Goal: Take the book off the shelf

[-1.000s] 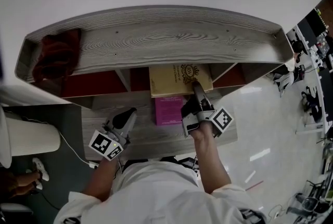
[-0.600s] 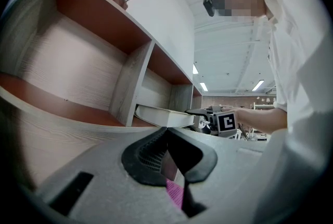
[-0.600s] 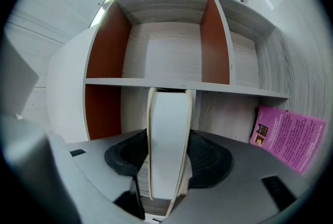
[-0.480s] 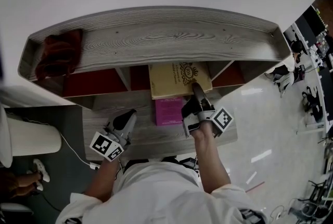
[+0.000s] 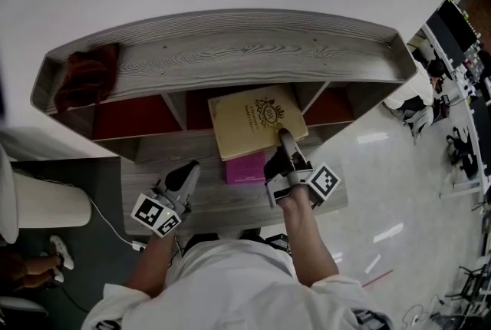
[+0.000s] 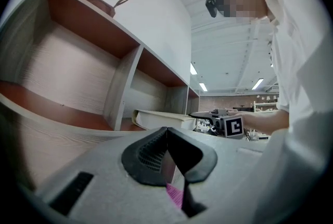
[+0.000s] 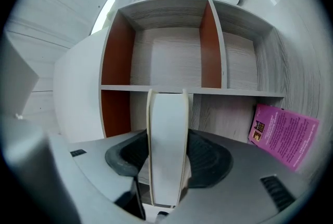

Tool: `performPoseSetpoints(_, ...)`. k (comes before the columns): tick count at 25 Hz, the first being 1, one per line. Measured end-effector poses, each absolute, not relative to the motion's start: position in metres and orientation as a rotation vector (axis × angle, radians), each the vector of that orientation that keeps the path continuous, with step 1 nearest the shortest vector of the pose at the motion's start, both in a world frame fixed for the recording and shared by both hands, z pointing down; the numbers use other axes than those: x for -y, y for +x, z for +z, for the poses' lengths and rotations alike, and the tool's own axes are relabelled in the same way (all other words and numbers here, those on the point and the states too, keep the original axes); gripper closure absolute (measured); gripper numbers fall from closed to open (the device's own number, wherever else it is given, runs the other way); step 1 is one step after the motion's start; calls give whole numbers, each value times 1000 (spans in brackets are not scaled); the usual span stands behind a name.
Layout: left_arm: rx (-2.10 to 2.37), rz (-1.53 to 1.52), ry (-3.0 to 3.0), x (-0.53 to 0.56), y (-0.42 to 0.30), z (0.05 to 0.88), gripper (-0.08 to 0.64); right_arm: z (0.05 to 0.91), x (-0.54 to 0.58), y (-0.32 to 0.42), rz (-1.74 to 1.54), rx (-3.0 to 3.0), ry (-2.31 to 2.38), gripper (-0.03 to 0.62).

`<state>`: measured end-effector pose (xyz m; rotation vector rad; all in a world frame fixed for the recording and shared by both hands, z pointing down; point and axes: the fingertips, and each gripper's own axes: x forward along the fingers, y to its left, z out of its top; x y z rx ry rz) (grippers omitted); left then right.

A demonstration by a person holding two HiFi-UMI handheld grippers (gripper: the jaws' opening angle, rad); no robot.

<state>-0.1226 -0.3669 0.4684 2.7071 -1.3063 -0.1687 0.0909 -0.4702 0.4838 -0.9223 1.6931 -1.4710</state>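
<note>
The right gripper (image 5: pixel 284 140) was clamped on the thick tan hardcover book (image 5: pixel 249 121), which jutted partway out of the grey wooden shelf (image 5: pixel 230 52) and was not yet clear, while the left gripper (image 5: pixel 186 173) idled, jaws together and empty.

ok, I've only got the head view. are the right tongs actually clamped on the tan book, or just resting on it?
Observer: Clamped. In the right gripper view the right tongs have the book between them, page edge toward the camera, with a pad pressed on each cover.
Operator: anything behind it to snag on?
Observer: Not that I can see. The shelf compartments that show around the book are bare, and the pink booklet lies off to one side, apart from it.
Operator: left tongs?
Observer: The left gripper view shows the left tongs shut, with nothing between them.
</note>
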Motion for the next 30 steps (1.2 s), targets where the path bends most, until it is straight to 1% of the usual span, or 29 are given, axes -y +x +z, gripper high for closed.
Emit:
performPoseSetpoints(23,1477,-133,2675,303,-51,452,543,480,379,152,-1500,-1769,-740,376)
performPoseSetpoints(30,1431,-139,2718,277,-39,442,543,467,349,176,-1377,-1851,-798,376)
